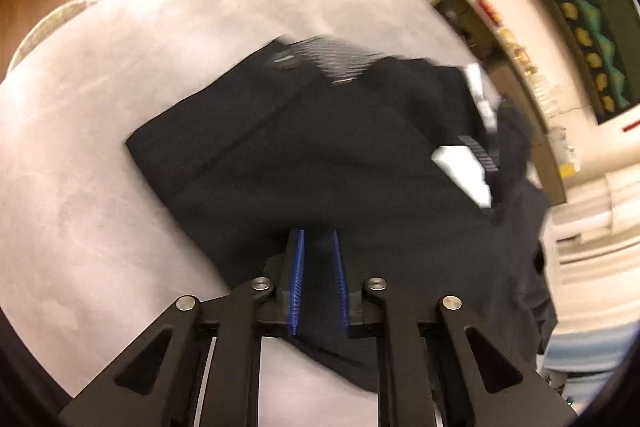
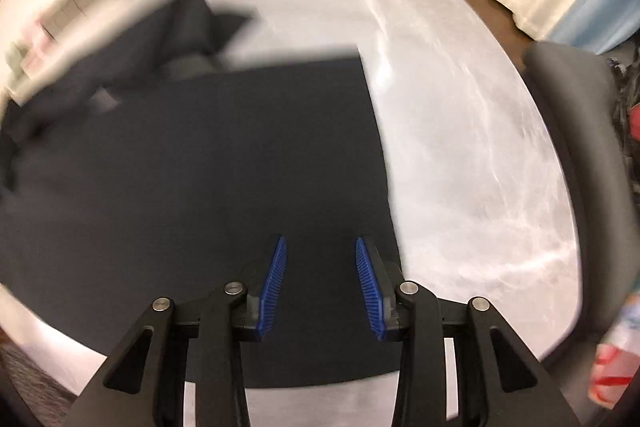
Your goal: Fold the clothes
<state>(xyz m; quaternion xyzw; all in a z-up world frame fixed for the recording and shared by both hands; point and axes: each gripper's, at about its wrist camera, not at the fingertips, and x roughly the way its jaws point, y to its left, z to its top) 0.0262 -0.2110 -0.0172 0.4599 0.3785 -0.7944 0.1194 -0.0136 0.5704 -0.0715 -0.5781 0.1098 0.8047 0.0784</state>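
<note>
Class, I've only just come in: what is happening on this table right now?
A person is folding a dark garment on a pale marble table, with a hand-held gripper in each hand. The left gripper hovers over the cloth, its jaws only a little apart, nothing visibly pinched. The right gripper stands open above a flat part near the garment's straight edge. Neither grips the fabric. One end still lies bunched.

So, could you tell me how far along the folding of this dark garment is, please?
Partly done. The dark garment lies on the grey table with a straight edge and square corner on one side. Both the left gripper and right gripper are open above the cloth, gripping nothing. The far end by the label is bunched, so more folding seems left.
</note>
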